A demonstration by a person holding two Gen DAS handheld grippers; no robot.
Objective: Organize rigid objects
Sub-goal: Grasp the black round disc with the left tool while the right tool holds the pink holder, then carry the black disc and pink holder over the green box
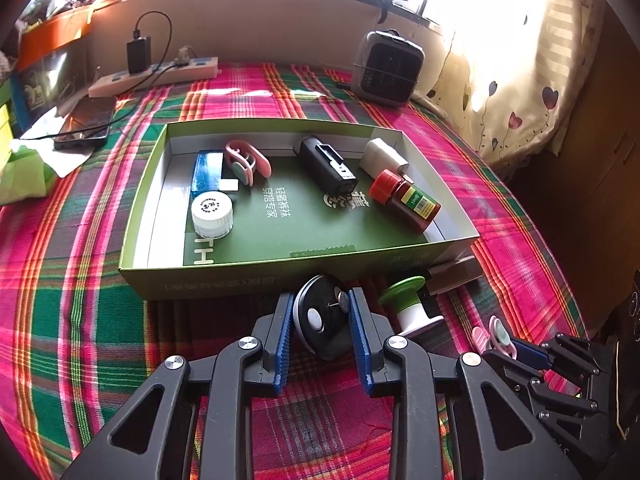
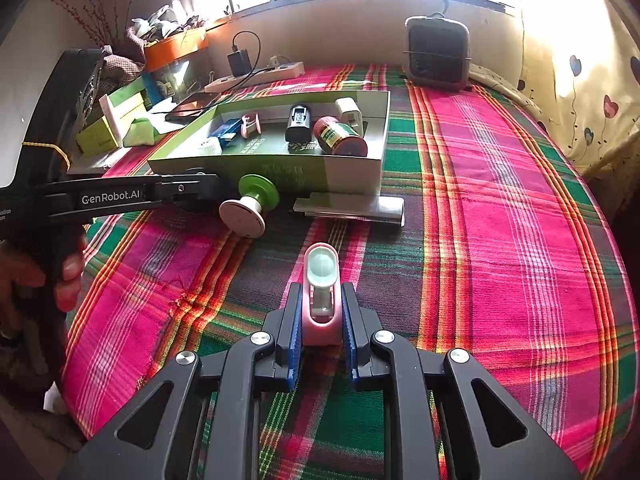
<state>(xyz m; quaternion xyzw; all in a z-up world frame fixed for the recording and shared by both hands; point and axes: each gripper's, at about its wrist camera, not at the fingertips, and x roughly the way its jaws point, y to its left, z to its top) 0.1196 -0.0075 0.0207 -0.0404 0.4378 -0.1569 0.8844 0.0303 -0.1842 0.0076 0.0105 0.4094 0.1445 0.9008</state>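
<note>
A black disc point(image 1: 320, 316) sat just before the green box point(image 1: 248, 280), clamped between the left gripper's point(image 1: 319, 312) blue fingers point(image 1: 285, 332). Right of the disc, near the box's front wall, lay a green-capped spool point(image 1: 404, 304). Farther from the box, the right gripper's point(image 2: 320, 312) fingers point(image 2: 295, 332) were clamped on a pink clip point(image 2: 321, 292) above the plaid cloth point(image 2: 500, 240).

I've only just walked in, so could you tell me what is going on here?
A person is sorting small items into a green box on a plaid cloth. The left gripper is clamped on a black round gadget just outside the box. The right gripper holds a pink clip. A green spool lies outside.
</note>
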